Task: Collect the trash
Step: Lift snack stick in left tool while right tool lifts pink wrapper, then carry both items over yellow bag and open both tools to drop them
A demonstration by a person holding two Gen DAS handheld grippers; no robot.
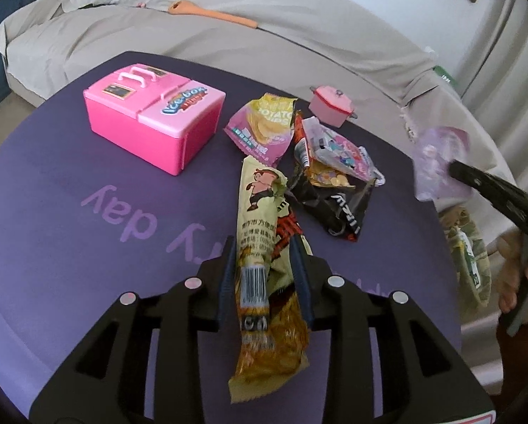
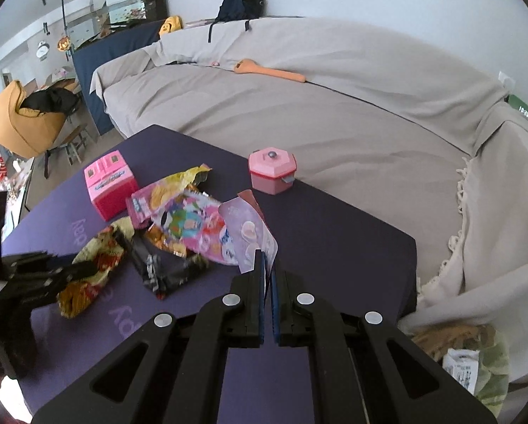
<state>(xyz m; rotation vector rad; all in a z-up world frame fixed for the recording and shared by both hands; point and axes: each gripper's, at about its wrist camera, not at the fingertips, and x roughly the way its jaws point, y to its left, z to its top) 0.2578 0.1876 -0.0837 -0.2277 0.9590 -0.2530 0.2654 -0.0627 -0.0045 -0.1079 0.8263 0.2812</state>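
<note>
A long yellow snack wrapper (image 1: 264, 247) lies on the purple table (image 1: 69, 229). My left gripper (image 1: 265, 247) stands open around its middle, a blue finger on each side. Beyond it lie a pink potato chips packet (image 1: 264, 127), a pink cartoon packet (image 1: 338, 152) and a black wrapper (image 1: 334, 205). My right gripper (image 2: 268, 258) is shut on a pale purple see-through wrapper (image 2: 250, 236), lifted above the table near its right edge. The left wrist view shows that wrapper (image 1: 440, 162) blurred at the right gripper's tip.
A pink toy ice box (image 1: 151, 120) and a pink toy pot (image 1: 331, 106) stand on the table. A see-through bag with trash inside (image 2: 476, 364) hangs off the table's right side, next to a hand (image 1: 515, 275). A grey-covered sofa (image 2: 299, 116) runs behind.
</note>
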